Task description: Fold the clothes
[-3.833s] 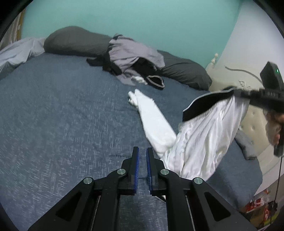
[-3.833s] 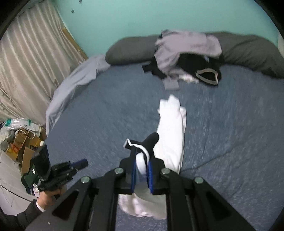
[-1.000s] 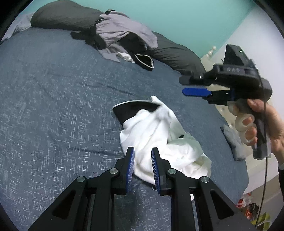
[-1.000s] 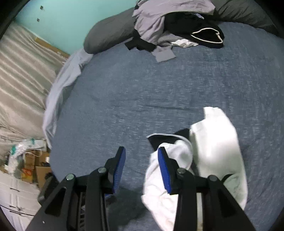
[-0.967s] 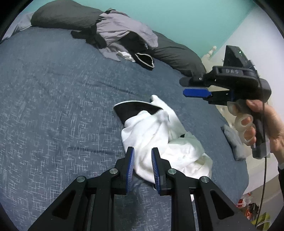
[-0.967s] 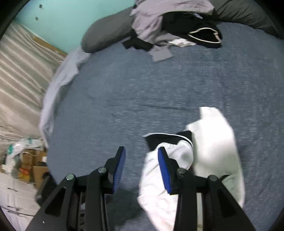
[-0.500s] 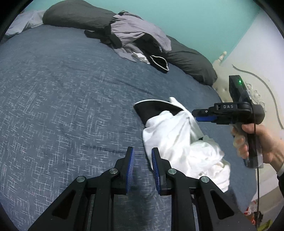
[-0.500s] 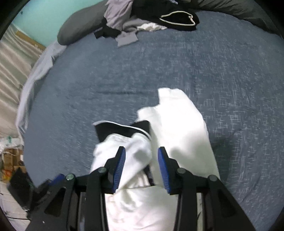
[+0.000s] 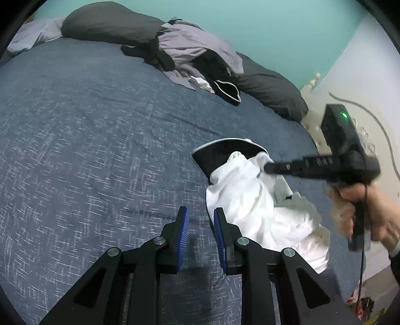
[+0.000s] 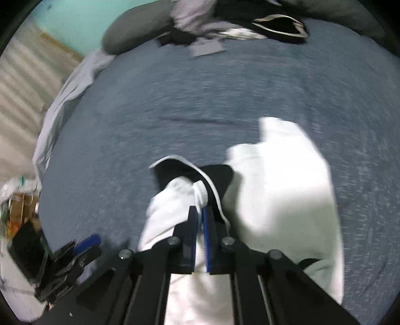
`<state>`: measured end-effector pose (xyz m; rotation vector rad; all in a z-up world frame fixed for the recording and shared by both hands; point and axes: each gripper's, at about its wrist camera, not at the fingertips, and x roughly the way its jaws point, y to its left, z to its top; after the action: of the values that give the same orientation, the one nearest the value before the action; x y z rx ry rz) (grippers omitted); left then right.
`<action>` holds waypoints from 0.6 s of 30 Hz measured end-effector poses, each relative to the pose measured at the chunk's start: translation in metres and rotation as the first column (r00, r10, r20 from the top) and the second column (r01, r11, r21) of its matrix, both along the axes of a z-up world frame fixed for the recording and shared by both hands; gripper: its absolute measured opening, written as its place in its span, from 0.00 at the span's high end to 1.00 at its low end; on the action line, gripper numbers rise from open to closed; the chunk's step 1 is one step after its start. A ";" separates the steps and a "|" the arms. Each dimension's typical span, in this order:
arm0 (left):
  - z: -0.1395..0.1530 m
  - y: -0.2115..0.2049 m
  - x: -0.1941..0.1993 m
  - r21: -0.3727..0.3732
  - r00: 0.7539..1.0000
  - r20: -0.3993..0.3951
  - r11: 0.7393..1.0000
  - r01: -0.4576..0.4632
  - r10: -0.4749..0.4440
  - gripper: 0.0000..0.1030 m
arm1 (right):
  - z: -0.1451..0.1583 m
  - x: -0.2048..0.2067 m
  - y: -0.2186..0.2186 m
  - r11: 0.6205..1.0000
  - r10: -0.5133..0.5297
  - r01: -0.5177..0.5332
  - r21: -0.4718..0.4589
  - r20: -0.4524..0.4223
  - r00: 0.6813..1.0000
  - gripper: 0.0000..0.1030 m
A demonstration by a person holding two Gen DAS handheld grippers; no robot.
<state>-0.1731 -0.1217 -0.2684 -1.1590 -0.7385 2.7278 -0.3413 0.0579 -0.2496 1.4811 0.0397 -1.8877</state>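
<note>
Your left gripper (image 9: pixel 199 217) hovers over the blue bedspread (image 9: pixel 82 140), jaws narrowly apart with nothing between them. Just beside it lies the crumpled white garment (image 9: pixel 252 197), where your right gripper (image 10: pixel 199 212) is pinched shut on a fold. Farther back, a clothes pile (image 9: pixel 190 55) lies against the dark pillows (image 9: pixel 110 23).

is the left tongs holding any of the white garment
No, the left tongs stand apart over bare blue bedcover, with the white garment lying just beside them.
</note>
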 end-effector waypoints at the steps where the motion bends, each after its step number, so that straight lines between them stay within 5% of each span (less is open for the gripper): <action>1: 0.001 -0.003 0.001 0.003 1.000 -0.002 1.000 -0.008 0.008 0.78 | 0.002 0.008 -0.006 1.000 0.020 -0.020 -0.005 0.005 1.000 0.96; 11: 0.005 -0.022 0.009 0.029 0.998 -0.016 0.998 -0.055 0.055 0.77 | -0.004 0.044 -0.073 0.984 0.136 -0.114 -0.137 0.159 0.978 0.93; 18: 0.006 -0.031 0.012 0.047 0.997 -0.019 0.996 -0.073 0.074 0.74 | 0.026 0.034 -0.072 0.976 0.134 -0.111 -0.188 0.112 0.985 0.93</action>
<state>-0.1613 -0.1524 -0.2628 -1.1144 -0.8541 2.7611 -0.3075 -0.0143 -0.2236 1.4344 -0.0945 -1.6517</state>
